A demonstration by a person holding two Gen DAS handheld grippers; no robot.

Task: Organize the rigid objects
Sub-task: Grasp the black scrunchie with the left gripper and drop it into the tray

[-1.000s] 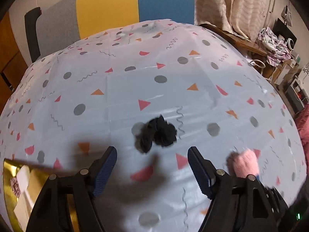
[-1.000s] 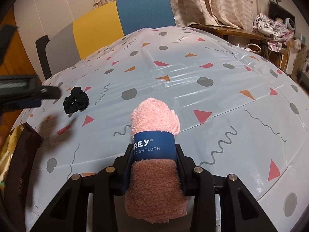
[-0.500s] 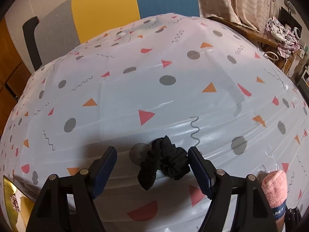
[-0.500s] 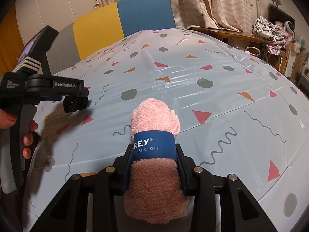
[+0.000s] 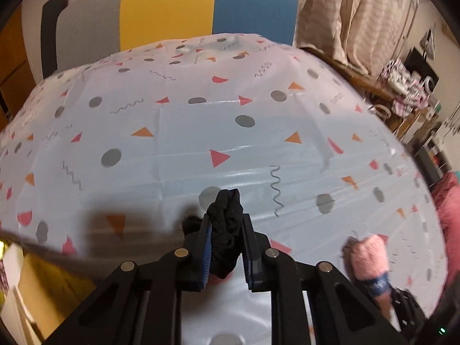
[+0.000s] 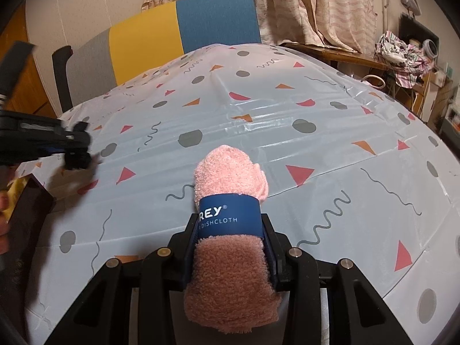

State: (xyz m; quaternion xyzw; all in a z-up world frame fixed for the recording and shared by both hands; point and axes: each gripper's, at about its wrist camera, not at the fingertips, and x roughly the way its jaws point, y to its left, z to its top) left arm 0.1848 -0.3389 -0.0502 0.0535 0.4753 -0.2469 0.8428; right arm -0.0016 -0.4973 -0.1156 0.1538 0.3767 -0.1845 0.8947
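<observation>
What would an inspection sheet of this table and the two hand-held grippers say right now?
Surface: table under a pale patterned tablecloth.
Job's things: black scrunchie; rolled pink dishcloth with a blue band.
Clutter: dark box with gold lining at the table's left edge.
Grippers: left gripper has just closed onto the scrunchie; right gripper is clamped on the dishcloth.
Cables: nothing seen.
Surroundings: grey, yellow and blue chair, curtains, side table with crumpled cloth.

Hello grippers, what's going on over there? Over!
Left gripper just closed, jaws shut on black fabric scrunchie. Right gripper clamps rolled pink dishcloth. Nothing blocking on patterned tablecloth.
</observation>
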